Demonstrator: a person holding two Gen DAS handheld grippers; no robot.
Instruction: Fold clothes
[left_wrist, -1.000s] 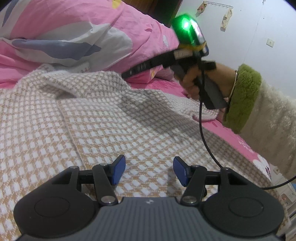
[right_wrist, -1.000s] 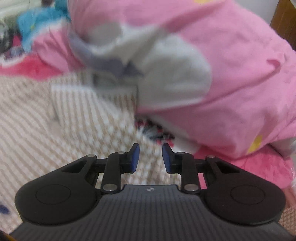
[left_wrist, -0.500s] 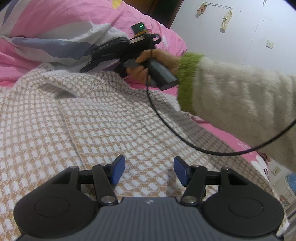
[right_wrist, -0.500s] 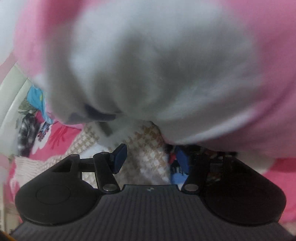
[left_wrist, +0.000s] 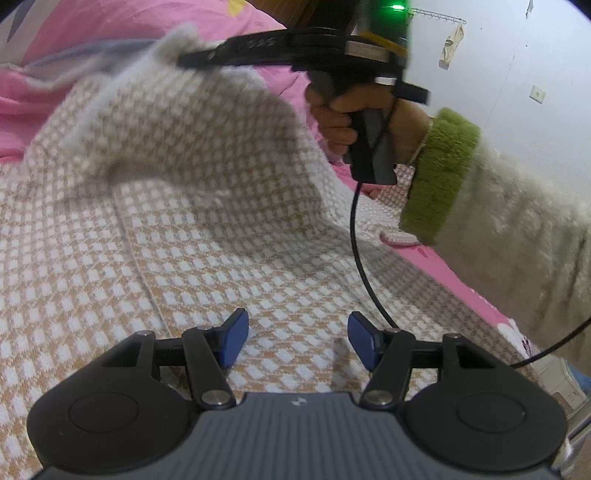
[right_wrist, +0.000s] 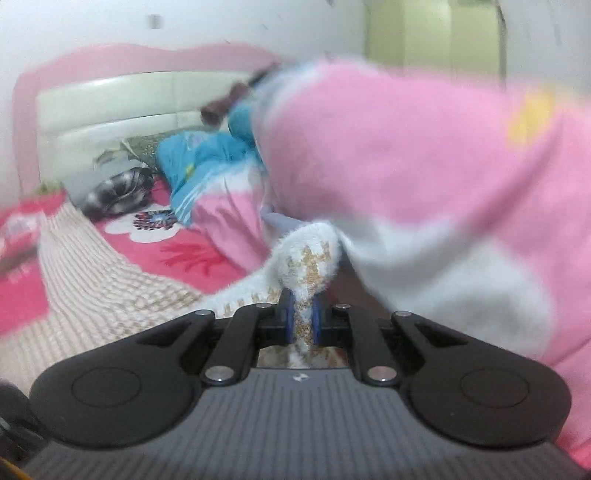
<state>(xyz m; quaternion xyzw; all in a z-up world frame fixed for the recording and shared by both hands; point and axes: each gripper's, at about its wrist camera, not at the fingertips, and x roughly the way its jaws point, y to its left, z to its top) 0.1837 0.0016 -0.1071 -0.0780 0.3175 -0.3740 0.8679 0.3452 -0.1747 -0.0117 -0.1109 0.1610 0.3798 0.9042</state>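
A fuzzy tan-and-white checked garment (left_wrist: 110, 258) lies spread on the bed. My left gripper (left_wrist: 297, 339) hovers just above its near part, open, with nothing between the blue pads. In the left wrist view my right gripper (left_wrist: 192, 59), held by a hand in a cream sleeve with a green cuff (left_wrist: 439, 177), has a far corner of the garment lifted off the bed. The right wrist view shows my right gripper (right_wrist: 300, 325) shut on that fuzzy corner (right_wrist: 306, 258), which bunches up between the blue pads.
A pink and grey duvet (right_wrist: 424, 177) is piled behind the garment. A blue garment (right_wrist: 199, 162) and a dark striped item (right_wrist: 118, 188) lie near the white headboard (right_wrist: 110, 107). A black cable (left_wrist: 360, 251) hangs from the right gripper. The pink sheet (left_wrist: 461, 280) shows at the bed's right edge.
My right gripper has closed on the garment's far corner and lifted it up and toward me. The left gripper has stayed put and open.
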